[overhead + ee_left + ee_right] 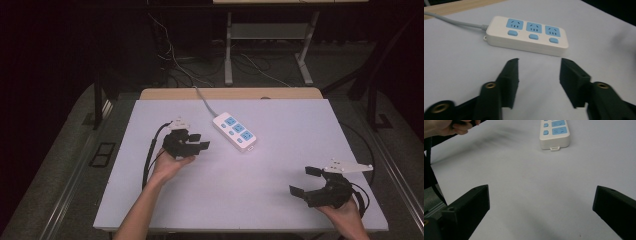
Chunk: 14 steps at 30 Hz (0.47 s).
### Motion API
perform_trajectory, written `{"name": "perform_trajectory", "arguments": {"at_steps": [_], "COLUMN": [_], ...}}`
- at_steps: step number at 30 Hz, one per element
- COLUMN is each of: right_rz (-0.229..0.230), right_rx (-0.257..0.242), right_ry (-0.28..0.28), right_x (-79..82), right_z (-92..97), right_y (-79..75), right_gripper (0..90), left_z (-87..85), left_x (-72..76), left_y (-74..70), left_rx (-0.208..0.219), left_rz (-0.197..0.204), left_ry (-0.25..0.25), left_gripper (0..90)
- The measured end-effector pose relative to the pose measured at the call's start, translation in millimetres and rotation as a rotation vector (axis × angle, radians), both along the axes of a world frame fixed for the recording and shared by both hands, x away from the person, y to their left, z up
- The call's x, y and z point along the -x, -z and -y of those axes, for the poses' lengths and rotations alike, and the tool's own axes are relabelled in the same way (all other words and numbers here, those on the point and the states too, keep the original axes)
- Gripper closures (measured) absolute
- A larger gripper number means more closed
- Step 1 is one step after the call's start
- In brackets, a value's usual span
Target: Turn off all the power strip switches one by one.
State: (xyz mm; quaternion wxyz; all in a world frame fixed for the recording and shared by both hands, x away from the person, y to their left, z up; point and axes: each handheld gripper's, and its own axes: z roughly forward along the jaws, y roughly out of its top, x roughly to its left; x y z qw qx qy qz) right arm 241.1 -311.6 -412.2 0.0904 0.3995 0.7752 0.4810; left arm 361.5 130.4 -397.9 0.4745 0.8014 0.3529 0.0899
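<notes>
Beside the strip (234, 131) on the counter (280, 165) | left hand-held gripper (199, 142): spread, empty | right hand-held gripper (304, 181): well apart, spread, empty

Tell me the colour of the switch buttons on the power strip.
Light blue, matching the sockets, on the white power strip; clearest in the left gripper view.

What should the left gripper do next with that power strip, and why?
Probably ease the left gripper forward toward the power strip. Its jaws stand open with nothing between them, and in the left gripper view the strip lies just beyond the jaw tips, untouched. The right gripper sits open, far off near the table corner.
</notes>
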Motion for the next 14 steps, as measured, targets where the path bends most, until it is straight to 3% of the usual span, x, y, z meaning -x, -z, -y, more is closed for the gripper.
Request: {"name": "perform_trajectory", "arguments": {"at_steps": [4,9,14], "right_rz": [-0.002,-0.003,-0.004], "right_rx": [0.001,0.0,0.002], "right_ry": [0.001,0.003,0.002], "right_x": [0.4,1.0,1.2], "right_z": [-0.5,-1.1,-2.3], "right_y": [0.3,0.3,0.5], "right_gripper": [0.8,0.8,0.8], "left_z": [-13.0,-24.3,-28.7], "left_x": [23.6,54.0,70.9], "left_y": [0.3,4.4,4.5], "left_rx": [0.011,-0.003,0.014], "left_rz": [0.009,-0.003,0.014], "left_ry": [-0.005,-0.01,0.007], "left_gripper": [19.3,0.0,0.0]}}
